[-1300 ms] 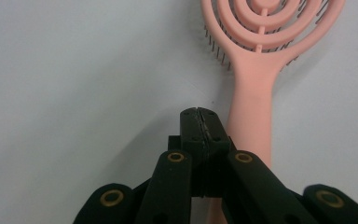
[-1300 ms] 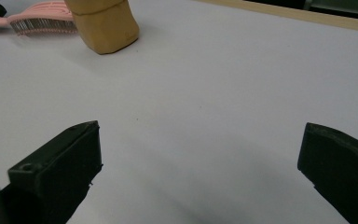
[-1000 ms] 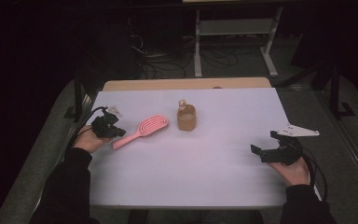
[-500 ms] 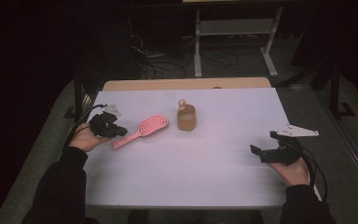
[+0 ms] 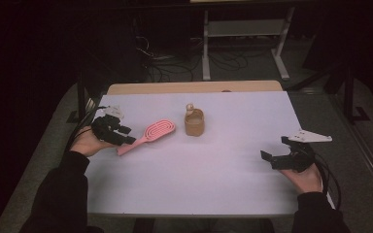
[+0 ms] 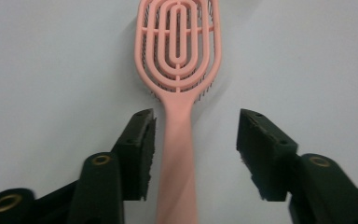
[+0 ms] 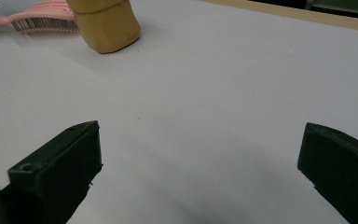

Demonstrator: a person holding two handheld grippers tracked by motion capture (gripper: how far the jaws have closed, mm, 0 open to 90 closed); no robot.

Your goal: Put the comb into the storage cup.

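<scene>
White table (image 5: 213, 184) lies bare between parted right gripper (image 5: 278, 151) and left gripper (image 5: 126, 136), just released off hairbrush (image 5: 150, 134).

no readable text, label, brand, number or sign anywhere; all surfaces in view plain, unmarked.

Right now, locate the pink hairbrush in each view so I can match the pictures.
High view: pink hairbrush lies left of centre on the white table, handle toward the left gripper.
Left gripper view: upright in the middle, handle between the open jaws.
Right gripper view: top left corner.
Shared landmark: the tan bottle beside its head.
</scene>
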